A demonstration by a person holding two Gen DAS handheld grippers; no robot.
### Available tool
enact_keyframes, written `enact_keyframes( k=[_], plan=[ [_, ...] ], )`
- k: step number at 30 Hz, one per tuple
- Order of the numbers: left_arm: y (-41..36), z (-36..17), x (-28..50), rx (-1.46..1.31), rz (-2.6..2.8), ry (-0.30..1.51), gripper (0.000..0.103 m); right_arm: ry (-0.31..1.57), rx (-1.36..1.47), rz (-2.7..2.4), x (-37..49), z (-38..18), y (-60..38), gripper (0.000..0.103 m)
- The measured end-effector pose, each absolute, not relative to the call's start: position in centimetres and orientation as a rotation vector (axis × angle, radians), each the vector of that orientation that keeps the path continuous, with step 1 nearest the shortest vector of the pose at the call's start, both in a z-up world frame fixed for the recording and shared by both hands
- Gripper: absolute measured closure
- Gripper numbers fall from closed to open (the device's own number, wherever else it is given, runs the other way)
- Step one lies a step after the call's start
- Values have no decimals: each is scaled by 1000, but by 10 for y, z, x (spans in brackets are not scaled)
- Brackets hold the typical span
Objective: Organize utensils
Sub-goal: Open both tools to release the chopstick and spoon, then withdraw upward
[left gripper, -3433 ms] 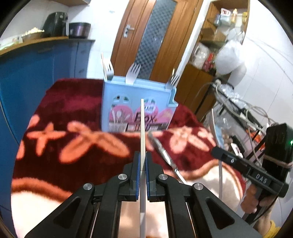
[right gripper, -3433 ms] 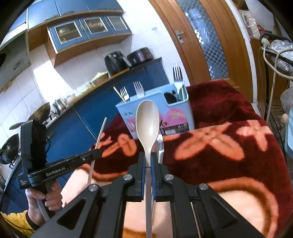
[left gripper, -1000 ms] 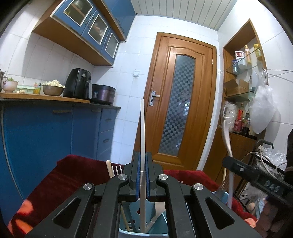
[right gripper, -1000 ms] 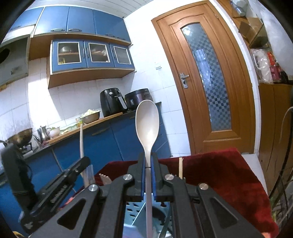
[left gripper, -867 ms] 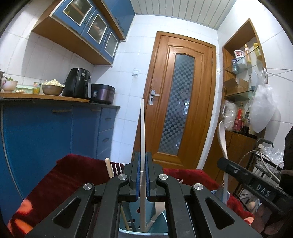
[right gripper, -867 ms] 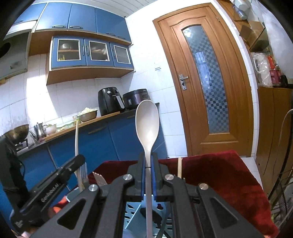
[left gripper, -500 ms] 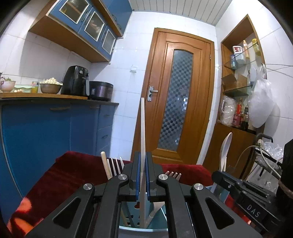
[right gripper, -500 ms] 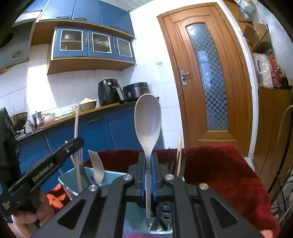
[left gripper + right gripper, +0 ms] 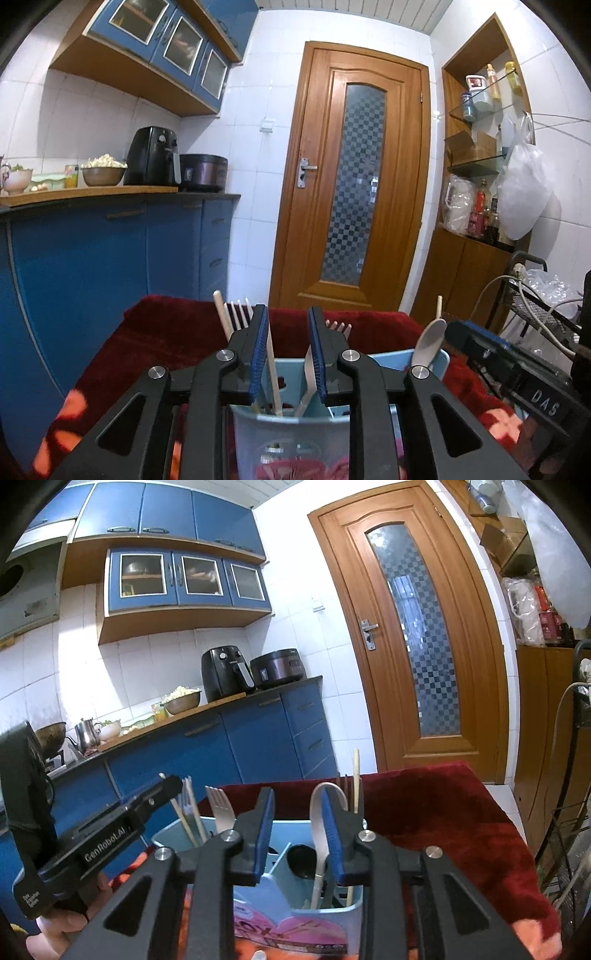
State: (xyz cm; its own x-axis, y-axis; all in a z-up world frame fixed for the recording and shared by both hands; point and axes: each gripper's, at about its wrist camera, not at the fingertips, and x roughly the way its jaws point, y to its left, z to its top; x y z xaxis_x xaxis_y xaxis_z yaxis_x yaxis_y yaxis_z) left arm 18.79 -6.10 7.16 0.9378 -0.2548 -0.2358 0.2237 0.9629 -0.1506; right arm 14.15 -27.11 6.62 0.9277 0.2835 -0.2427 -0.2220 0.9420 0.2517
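Note:
A light blue utensil holder stands on the red floral cloth right below both grippers. My left gripper is opening. A pale chopstick stands loose between its jaws, leaning near the left pad, with its lower end in the holder. My right gripper is opening too. The beige spoon stands in the holder close to its right pad, not pinched. Forks and more chopsticks also stick up from the holder.
Blue cabinets with an air fryer and a cooker run along the left. A wooden door is straight ahead. A shelf unit and a wire rack with cables stand to the right.
Both grippers came down over the holder and their jaws parted. The chopstick and the spoon, clamped upright before, have slid down into the holder and stand free.

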Motion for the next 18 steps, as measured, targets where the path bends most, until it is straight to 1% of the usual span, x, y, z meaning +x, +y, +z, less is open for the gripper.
enact_keyframes(
  k=[6, 9, 18],
  plan=[
    [-53, 78, 166, -108, -253, 279, 81, 276, 254, 268, 123, 79, -271, 72],
    [-50, 82, 154, -103, -258, 291, 81, 282, 271, 277, 111, 85, -271, 69],
    [-42, 89, 114, -79, -271, 340, 81, 317, 288, 278, 75, 90, -268, 68]
  ],
)
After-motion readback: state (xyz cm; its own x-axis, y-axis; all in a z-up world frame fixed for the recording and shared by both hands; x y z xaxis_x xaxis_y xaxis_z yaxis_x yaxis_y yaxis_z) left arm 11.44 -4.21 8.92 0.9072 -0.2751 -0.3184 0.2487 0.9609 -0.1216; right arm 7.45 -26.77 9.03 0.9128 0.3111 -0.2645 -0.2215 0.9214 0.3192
